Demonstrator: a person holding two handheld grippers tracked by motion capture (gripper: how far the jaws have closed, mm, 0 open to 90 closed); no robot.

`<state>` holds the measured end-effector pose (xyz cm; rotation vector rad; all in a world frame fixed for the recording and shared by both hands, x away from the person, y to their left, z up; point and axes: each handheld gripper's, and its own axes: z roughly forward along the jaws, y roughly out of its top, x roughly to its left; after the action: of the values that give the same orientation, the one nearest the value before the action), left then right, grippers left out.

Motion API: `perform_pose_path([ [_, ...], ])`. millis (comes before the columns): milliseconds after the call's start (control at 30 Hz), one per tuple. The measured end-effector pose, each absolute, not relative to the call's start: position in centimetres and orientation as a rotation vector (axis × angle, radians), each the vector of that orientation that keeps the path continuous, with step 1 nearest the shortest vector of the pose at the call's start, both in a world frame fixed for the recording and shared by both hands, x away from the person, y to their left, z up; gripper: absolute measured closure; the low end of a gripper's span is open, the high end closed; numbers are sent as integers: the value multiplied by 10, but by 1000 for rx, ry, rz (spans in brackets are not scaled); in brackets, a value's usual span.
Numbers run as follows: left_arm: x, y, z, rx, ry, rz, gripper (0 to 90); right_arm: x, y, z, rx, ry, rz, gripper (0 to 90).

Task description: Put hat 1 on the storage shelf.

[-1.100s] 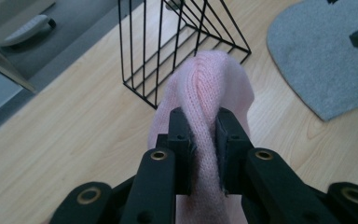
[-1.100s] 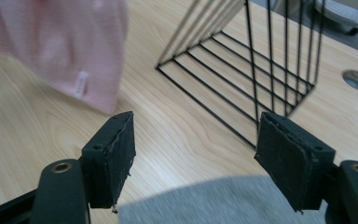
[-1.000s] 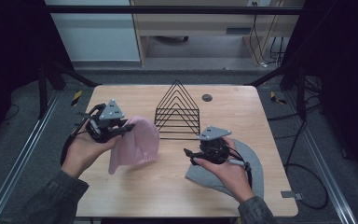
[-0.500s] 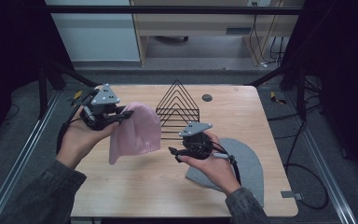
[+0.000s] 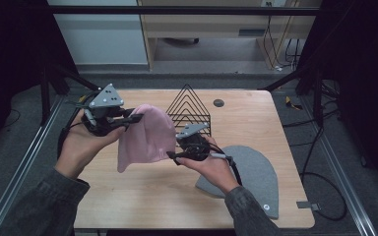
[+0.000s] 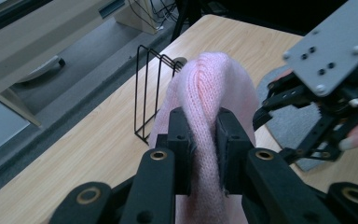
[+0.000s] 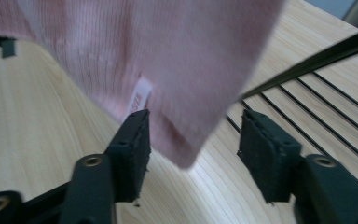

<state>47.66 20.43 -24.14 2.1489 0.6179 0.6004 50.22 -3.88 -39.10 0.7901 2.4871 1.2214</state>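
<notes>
A pink knit hat [image 5: 147, 137] hangs above the table, with my left gripper [image 5: 135, 118] shut on its upper edge. In the left gripper view the black pads [image 6: 179, 135] pinch a fold of the hat [image 6: 214, 84]. My right gripper [image 5: 174, 156] has come to the hat's lower right corner. In the right gripper view that corner [image 7: 186, 149], with a white label [image 7: 140, 100], hangs between the jaws of my right gripper [image 7: 193, 140]. These jaws have just been closing, and a gap still shows beside the right pad [image 7: 261, 149].
A black wire rack [image 5: 189, 105] stands behind the hat at the table's middle back. A grey felt piece [image 5: 256, 172] lies at the front right under the right forearm. A small dark disc [image 5: 218, 103] sits near the far edge of the wooden table [image 5: 128, 206].
The left gripper has lifted the hat a little higher. The right gripper has travelled left from above the grey felt to the hat's lower corner.
</notes>
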Motion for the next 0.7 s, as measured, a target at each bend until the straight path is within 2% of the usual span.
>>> perform_pose_path([
  [33,477,204,-242,2135,621,592,781,504,-36,-390,770,2508,1260,592],
  [67,478,204,-242,2137,620,589,781,504,-35,-389,755,2510,1263,641],
  [100,478,204,-242,2137,620,589,781,504,-35,-389,755,2510,1263,641],
  [133,481,206,-243,2135,632,581,780,502,-35,-387,723,2521,1249,746],
  [167,481,206,-243,2135,632,581,780,502,-35,-387,723,2521,1249,746],
  [200,482,207,-243,2130,634,579,780,500,-37,-384,708,2529,1257,783],
  [700,522,196,-225,2047,626,537,773,502,-71,-343,638,2498,1254,822],
])
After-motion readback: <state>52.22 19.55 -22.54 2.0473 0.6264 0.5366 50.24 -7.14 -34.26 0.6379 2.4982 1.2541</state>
